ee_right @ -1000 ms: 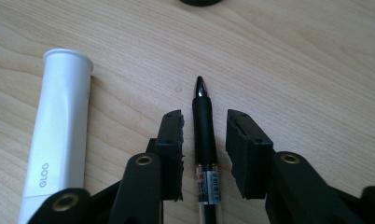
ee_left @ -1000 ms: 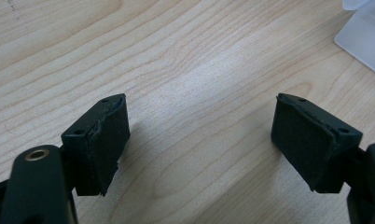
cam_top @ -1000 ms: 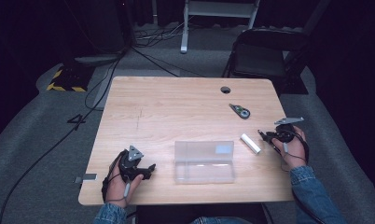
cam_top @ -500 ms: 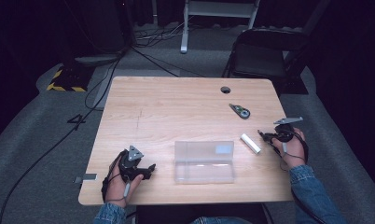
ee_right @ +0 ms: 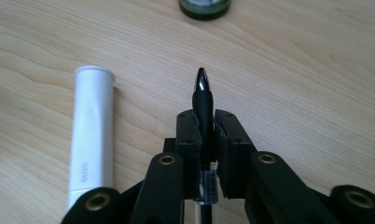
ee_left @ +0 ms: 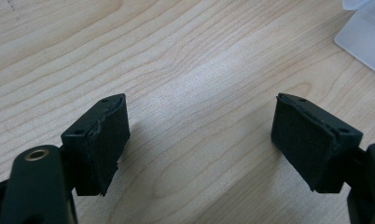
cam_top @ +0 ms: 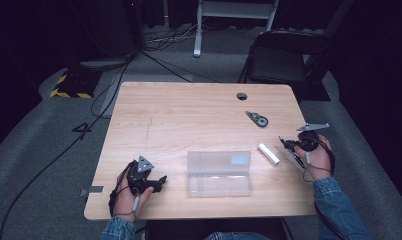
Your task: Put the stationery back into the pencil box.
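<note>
Near edge of the worktop (cam_top: 154,110), person's side: the left gripper (cam_top: 151,181) rests low on the wood, in the person's left hand (cam_top: 125,192). In the left gripper view its jaws stand apart with nothing but bare wood grain between the pads (ee_left: 106,140); a corner of the clear plastic case (ee_left: 365,32) shows off to one side. Judged idle, parked out of the way while the other hand works.

Just beyond, centre front: the clear plastic case (cam_top: 219,172), closed and lying flat, long side toward the person. Likely the container the small items are meant for, placed where both hands can reach it.

Right side, a little farther in: the right gripper (ee_right: 205,116) is clamped on a black pen (ee_right: 203,100). In the right gripper view the pen runs lengthwise between the jaws, its rounded glossy tip poking out ahead of the pads. The jaws have just been closing, and now pinch the barrel. Gripping along the axis keeps the pen from rolling and should let it be carried level. In the high view the right hand (cam_top: 316,155) sits near the worktop's right edge.

Just beside the pen, lying flat and apart from the jaws: a white glue stick (ee_right: 91,135), roughly parallel to it; between the case and the right hand in the high view (cam_top: 269,153).

Farther: a small dark tool with a round greenish end (cam_top: 257,119), then the cable hole (cam_top: 241,96). Beyond the worktop, a dark chair (cam_top: 284,65).
</note>
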The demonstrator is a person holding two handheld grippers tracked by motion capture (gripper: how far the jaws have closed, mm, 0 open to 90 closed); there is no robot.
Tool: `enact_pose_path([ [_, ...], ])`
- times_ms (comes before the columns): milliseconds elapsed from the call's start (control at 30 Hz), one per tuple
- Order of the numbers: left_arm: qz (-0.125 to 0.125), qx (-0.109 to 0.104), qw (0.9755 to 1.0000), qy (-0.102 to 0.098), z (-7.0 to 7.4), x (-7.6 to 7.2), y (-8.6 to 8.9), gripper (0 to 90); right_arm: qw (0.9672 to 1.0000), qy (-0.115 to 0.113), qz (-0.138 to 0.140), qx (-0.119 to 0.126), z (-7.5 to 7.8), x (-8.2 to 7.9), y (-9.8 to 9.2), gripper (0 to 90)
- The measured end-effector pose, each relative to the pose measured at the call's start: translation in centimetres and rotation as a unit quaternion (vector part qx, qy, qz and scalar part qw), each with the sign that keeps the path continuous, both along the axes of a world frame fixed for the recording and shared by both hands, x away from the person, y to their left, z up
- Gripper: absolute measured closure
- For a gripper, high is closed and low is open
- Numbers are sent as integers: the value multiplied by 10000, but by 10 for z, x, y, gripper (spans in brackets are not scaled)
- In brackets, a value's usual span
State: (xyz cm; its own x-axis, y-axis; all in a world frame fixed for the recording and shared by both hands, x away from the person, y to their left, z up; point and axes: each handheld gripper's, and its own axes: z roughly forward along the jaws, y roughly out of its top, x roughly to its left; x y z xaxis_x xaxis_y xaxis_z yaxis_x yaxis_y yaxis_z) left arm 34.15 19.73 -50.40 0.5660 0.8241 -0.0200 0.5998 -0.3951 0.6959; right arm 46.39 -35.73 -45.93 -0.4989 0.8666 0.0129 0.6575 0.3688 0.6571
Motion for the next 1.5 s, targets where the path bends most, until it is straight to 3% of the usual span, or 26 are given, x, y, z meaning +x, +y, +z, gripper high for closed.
enact_pose_path([
  [667, -33, 1, 10000, 4, 0, 1, 0, 192, 9967, -537, 595, 132, 37, -21, 32, 808],
  [967, -34, 0, 10000, 5, 0, 1, 0, 192, 9905, -682, 1146, 324, 52, -34, 60, 808],
  [1067, -35, 1, 10000, 6, 0, 1, 0, 191, 9891, -741, 1259, 200, 54, -38, 71, 808],
  [1500, -35, 0, 10000, 6, 0, 1, 0, 192, 9786, -704, 1898, 362, 59, -51, 107, 808],
])
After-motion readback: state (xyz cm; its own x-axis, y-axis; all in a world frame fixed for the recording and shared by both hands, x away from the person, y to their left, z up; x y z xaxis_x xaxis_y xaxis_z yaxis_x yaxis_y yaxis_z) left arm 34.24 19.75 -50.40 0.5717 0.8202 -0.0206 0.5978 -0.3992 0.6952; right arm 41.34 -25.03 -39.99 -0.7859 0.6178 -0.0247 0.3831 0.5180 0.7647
